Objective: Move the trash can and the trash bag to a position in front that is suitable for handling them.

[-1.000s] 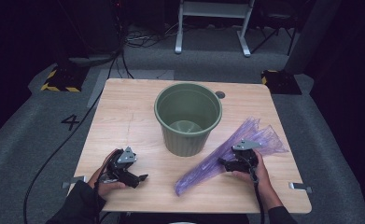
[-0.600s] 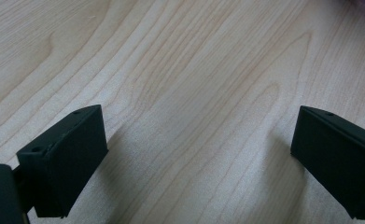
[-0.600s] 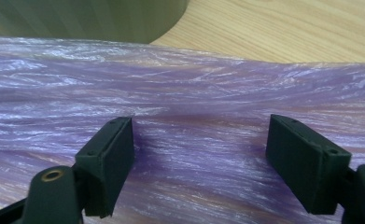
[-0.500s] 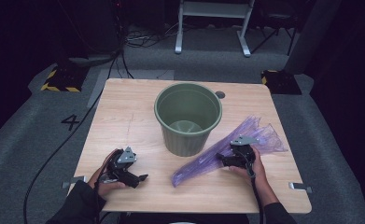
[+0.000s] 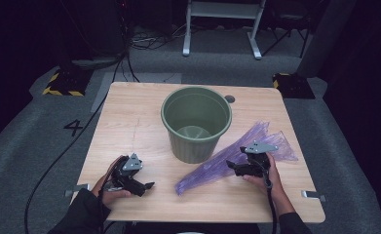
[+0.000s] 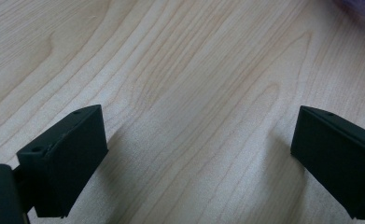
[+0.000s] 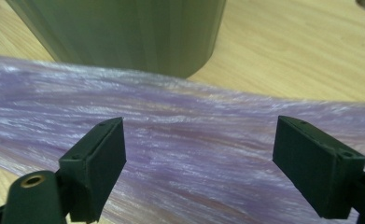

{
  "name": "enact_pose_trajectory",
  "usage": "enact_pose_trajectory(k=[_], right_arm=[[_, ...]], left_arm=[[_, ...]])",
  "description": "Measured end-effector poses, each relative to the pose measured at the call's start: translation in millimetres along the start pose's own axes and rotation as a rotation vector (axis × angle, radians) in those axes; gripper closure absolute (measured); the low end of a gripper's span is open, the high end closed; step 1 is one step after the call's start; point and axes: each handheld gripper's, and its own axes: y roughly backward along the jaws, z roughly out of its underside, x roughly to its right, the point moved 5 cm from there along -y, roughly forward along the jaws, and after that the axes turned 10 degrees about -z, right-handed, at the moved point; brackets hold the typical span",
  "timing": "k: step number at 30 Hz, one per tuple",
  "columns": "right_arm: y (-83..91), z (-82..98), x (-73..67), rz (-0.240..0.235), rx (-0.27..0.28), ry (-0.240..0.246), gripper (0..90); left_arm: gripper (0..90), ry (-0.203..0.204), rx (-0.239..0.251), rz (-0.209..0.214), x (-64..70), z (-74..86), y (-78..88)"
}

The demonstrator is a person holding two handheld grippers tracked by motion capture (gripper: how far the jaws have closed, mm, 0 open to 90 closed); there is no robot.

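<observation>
A long, crumpled purple plastic bag [image 5: 212, 168] lies on the wooden table [image 5: 129, 122], running from front centre to the right of a green bin [image 5: 196, 122] that stands upright and looks empty. My right gripper [image 5: 233, 167] rests over the bag's middle, pointing left. Its jaws have just been opening and now stand open, and in the right gripper view [image 7: 199, 140] the bag [image 7: 180, 116] spreads beneath them with the bin wall [image 7: 124, 32] behind. My left gripper [image 5: 148, 186] sits at the front left, open [image 6: 194, 130] over bare wood [image 6: 194, 56].
A small round grommet [image 5: 229, 99] sits in the tabletop behind the bin. Beyond the table are grey floor with a "4" mark [image 5: 74, 127], cables, and a metal frame [image 5: 222, 29]. Brackets stick out at the table's front corners.
The bag's near end has slid a little to the left and away from the front edge. The right gripper has shifted slightly with it. The left hand has stayed put.
</observation>
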Motion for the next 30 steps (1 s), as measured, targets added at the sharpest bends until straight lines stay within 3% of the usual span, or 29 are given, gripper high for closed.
enact_pose_trajectory(k=[2,13,17,22,27,30], right_arm=[[1.2,-0.2,2.6,-0.013,0.008,-0.008,15.6],[-13.5,9.9,20.0,0.050,-0.080,-0.030,19.0],[-19.4,13.2,21.8,0.046,-0.112,-0.039,22.5],[-20.1,12.8,22.1,0.039,-0.114,-0.055,26.8],[-18.9,12.1,19.6,0.031,-0.103,-0.046,43.4],[-17.7,11.7,16.1,0.017,-0.095,-0.033,63.3]], left_arm=[[3.2,0.000,0.000,0.000,0.0,0.0,0.0],[3.2,0.000,0.000,0.000,0.0,0.0,0.0],[3.2,0.001,0.000,0.001,0.1,0.0,0.0],[3.2,0.001,0.000,0.000,0.1,0.0,0.0],[3.2,0.000,0.000,0.000,0.0,0.0,0.0],[3.2,0.000,0.000,0.001,0.0,0.0,0.0]])
